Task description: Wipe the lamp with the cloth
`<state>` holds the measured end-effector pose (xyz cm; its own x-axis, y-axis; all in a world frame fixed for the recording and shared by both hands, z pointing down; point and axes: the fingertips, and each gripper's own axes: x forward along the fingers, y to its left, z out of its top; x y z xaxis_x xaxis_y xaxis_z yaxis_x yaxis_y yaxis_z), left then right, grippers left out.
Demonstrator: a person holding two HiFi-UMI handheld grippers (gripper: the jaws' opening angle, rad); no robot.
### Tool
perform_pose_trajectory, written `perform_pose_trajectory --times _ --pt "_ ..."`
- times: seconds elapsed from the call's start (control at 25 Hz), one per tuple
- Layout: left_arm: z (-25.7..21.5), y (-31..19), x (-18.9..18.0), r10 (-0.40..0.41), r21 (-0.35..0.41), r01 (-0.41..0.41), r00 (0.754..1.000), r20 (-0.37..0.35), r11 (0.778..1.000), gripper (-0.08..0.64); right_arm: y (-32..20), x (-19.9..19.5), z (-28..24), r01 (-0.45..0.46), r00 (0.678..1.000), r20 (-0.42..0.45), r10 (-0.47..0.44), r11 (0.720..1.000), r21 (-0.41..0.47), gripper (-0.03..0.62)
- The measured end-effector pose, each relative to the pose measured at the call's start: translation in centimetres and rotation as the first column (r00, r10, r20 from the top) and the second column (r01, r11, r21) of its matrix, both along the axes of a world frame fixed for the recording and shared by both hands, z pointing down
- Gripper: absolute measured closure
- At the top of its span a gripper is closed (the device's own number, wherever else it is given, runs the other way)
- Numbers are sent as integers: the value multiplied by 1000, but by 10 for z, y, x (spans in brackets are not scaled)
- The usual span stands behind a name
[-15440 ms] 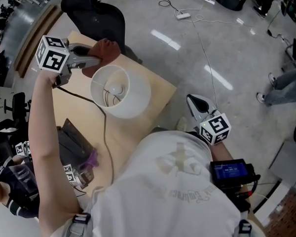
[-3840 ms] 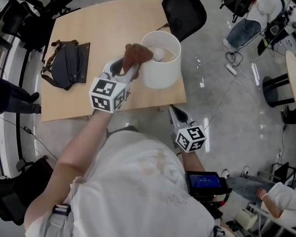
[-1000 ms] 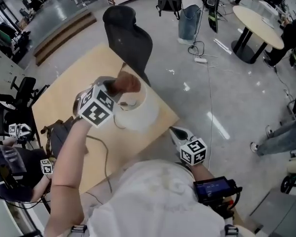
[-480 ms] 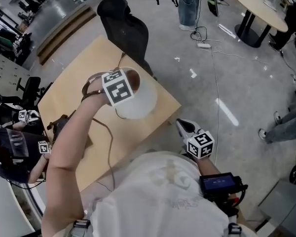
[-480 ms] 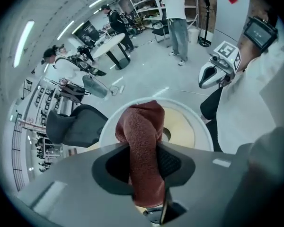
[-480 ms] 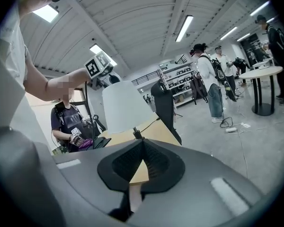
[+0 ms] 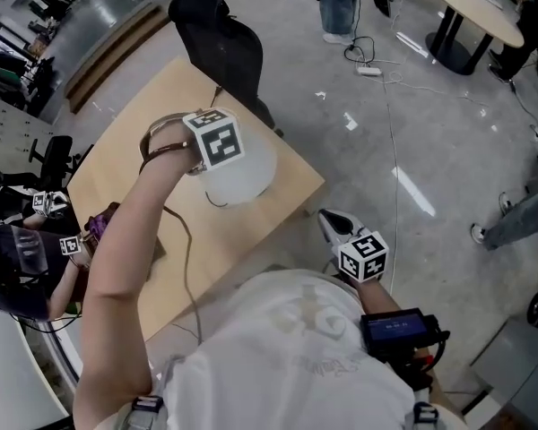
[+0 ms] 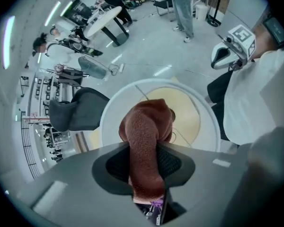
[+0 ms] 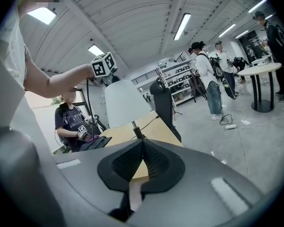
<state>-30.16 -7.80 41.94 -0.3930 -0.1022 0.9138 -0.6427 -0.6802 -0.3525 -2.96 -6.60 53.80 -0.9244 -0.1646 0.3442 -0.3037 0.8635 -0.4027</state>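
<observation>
With our left gripper (image 8: 144,162) clamped on the rust-brown terry cloth (image 8: 146,126) above the white drum-shaded lamp (image 7: 247,173) near the right corner of the pale wooden table (image 7: 117,164), we judge wiping under way, a sweep along its rim next, our right gripper (image 9: 142,167) pinched together, empty.

Directly under the left gripper (image 7: 212,141) (marker cube uppermost) sits the white lamp shade (image 7: 248,177); the table (image 7: 117,150) edge lies between it and the right gripper (image 7: 331,222).

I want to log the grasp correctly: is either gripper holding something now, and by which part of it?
The left gripper clamps the brown cloth by its narrow part; the bunched end sticks out over the lamp. The right gripper is shut, empty.
</observation>
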Motion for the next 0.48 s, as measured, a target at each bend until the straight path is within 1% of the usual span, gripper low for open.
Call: perform_pose_trajectory --times 0.04,0.08,0.16,0.2,0.24,0.28,0.32,0.4,0.48 --pt "0 -3 2 -10 39 10 1000 -17 999 439 1 1 1 0 1000 1 0 1000 -1 578" --pt "-1 -5 5 -18 70 21 999 -51 997 439 1 2 2 0 1000 0 0 1000 -1 578" --pt "-5 -12 16 -11 126 30 989 -146 992 439 1 4 5 1 1000 0 -1 1000 0 578" --pt "-7 -13 22 -6 140 34 981 -193 990 439 2 4 5 4 1000 0 -4 1000 1 578" --pt "-7 -7 27 -24 118 54 971 -238 992 439 2 4 6 8 1000 2 -8 1000 3 578" --pt "-5 5 29 -60 70 82 960 -273 994 439 2 3 6 14 1000 4 -14 1000 5 578" --pt "-2 15 29 -87 25 98 953 -291 995 439 3 2 5 21 1000 6 -21 1000 8 578" --pt "-2 26 27 -101 -28 97 950 -295 995 439 5 1 3 34 999 9 -34 999 11 578" --pt "-5 31 23 -100 -30 96 957 -271 995 439 9 1 2 44 999 10 -44 999 12 578"
